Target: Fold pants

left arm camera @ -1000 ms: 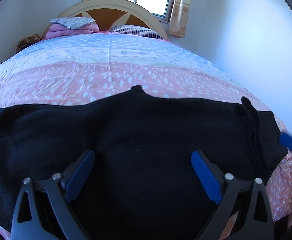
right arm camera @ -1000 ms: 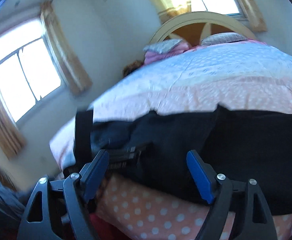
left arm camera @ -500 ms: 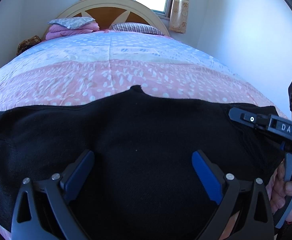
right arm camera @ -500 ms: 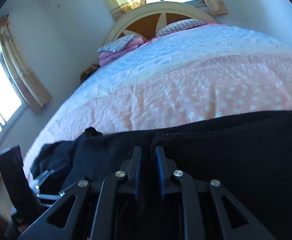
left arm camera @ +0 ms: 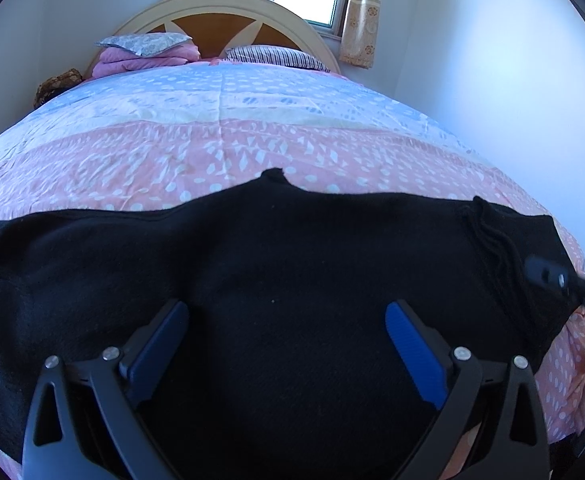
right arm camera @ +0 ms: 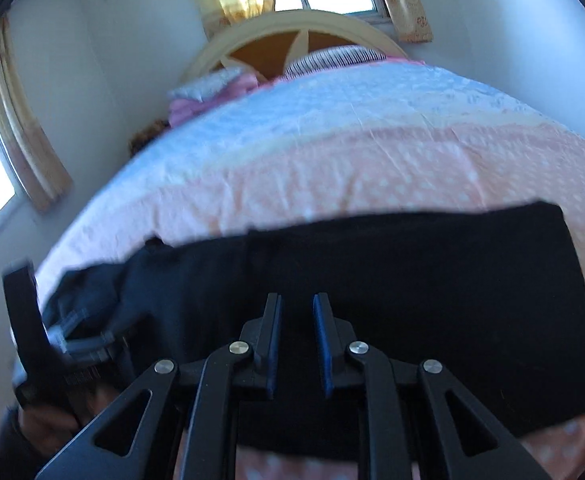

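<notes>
The black pants lie flat across the near end of the bed, spread left to right. My left gripper hangs wide open just above the middle of them, holding nothing. In the right wrist view the pants fill the lower frame. My right gripper sits low over them with its blue pads a narrow gap apart; nothing shows between the pads. The right gripper's body also shows at the right edge of the left wrist view.
The bed has a pink and blue dotted cover. Pillows and a folded pink blanket lie by the round headboard. A white wall runs along the right side. Windows with yellow curtains stand behind and to the left.
My right gripper went from wide open to nearly shut and swung over the right part of the pants. My left gripper has stayed open over the middle.
</notes>
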`<action>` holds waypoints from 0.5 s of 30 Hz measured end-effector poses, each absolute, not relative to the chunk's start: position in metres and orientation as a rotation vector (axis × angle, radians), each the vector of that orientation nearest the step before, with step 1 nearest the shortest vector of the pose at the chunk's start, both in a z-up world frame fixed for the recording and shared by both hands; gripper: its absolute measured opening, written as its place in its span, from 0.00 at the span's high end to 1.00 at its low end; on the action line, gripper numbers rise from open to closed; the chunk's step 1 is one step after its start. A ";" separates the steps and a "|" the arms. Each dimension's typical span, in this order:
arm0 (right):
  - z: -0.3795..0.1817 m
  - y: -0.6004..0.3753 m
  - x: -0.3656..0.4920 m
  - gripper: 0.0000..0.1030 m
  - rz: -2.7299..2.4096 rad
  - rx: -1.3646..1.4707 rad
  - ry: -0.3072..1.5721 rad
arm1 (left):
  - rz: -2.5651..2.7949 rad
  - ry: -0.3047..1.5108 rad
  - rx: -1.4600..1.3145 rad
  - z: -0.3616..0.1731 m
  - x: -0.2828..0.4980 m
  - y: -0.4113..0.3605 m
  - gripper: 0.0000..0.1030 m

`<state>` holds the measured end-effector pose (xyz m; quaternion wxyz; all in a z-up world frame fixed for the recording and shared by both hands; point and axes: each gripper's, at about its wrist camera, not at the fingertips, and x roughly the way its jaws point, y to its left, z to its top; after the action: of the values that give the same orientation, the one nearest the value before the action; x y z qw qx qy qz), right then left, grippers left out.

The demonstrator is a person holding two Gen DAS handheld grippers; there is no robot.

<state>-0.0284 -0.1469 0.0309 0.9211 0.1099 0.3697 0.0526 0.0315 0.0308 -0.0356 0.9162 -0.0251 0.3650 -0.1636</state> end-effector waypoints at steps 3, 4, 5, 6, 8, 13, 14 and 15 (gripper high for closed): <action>0.025 -0.141 -0.050 0.75 0.121 0.156 0.729 | -0.334 0.754 -0.049 -0.035 0.032 0.030 0.01; 0.022 -0.135 -0.055 0.68 0.129 0.111 0.708 | -0.333 0.755 -0.048 -0.035 0.032 0.031 0.01; 0.019 -0.131 -0.056 0.63 0.135 0.086 0.694 | -0.332 0.755 -0.048 -0.035 0.032 0.031 0.01; 0.017 -0.125 -0.057 0.56 0.141 0.060 0.683 | -0.331 0.755 -0.046 -0.035 0.032 0.031 0.01; 0.015 -0.119 -0.057 0.54 0.124 0.020 0.670 | -0.329 0.754 -0.045 -0.035 0.032 0.030 0.01; 0.011 -0.120 -0.063 0.53 0.128 0.029 0.636 | -0.323 0.753 -0.041 -0.035 0.032 0.030 0.01; 0.011 -0.121 -0.063 0.53 0.129 0.030 0.631 | -0.321 0.755 -0.038 -0.035 0.032 0.030 0.01; 0.011 -0.119 -0.064 0.53 0.128 0.026 0.627 | -0.319 0.758 -0.036 -0.034 0.032 0.030 0.01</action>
<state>-0.0638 -0.1195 0.0110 0.9492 0.0129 0.3081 0.0628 0.0319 0.0300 -0.0344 0.9166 -0.0174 0.3682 -0.1550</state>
